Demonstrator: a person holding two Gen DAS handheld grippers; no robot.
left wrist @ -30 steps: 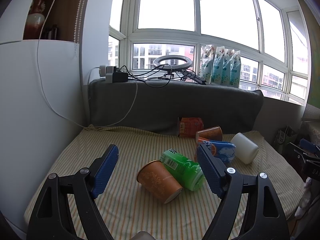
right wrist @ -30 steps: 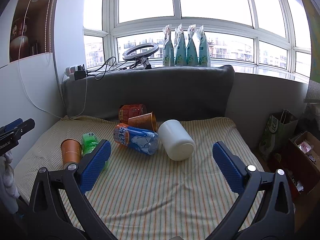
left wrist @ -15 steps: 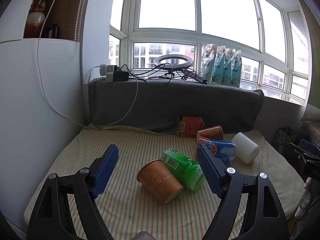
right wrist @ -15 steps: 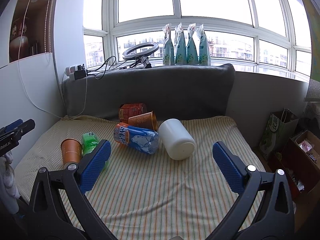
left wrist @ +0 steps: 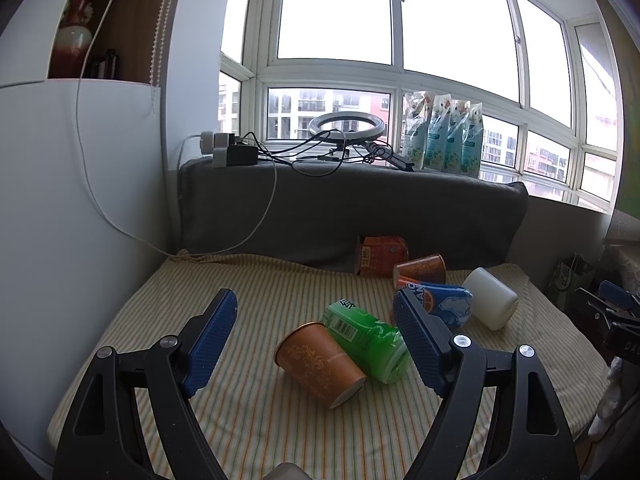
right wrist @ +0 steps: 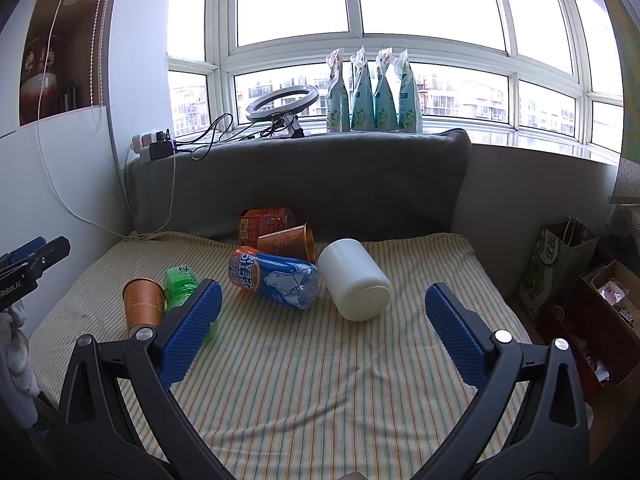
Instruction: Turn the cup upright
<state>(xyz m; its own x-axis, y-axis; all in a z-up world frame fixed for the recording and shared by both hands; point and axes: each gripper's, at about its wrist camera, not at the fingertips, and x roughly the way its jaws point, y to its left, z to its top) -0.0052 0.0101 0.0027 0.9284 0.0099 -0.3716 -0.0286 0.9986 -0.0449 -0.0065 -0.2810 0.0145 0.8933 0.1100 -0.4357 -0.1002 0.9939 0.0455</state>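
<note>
Two orange paper cups (left wrist: pixel 318 362) (left wrist: pixel 421 270), one green can (left wrist: pixel 366 338), one blue bottle (left wrist: pixel 438 304), one white jar (left wrist: pixel 490 303), one red can (left wrist: pixel 380 254), four pouches (right wrist: pixel 372 94), one ring light (right wrist: pixel 282 102).

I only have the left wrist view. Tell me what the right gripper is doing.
Observer: The right gripper is open and holds nothing.
Operator: Report what lies ahead of it.
Observer: The white jar lies on its side, one flat end facing that camera.
Operator: Give me the far cup's mouth direction.
Observer: The far orange cup lies on its side, mouth toward the white jar.
</note>
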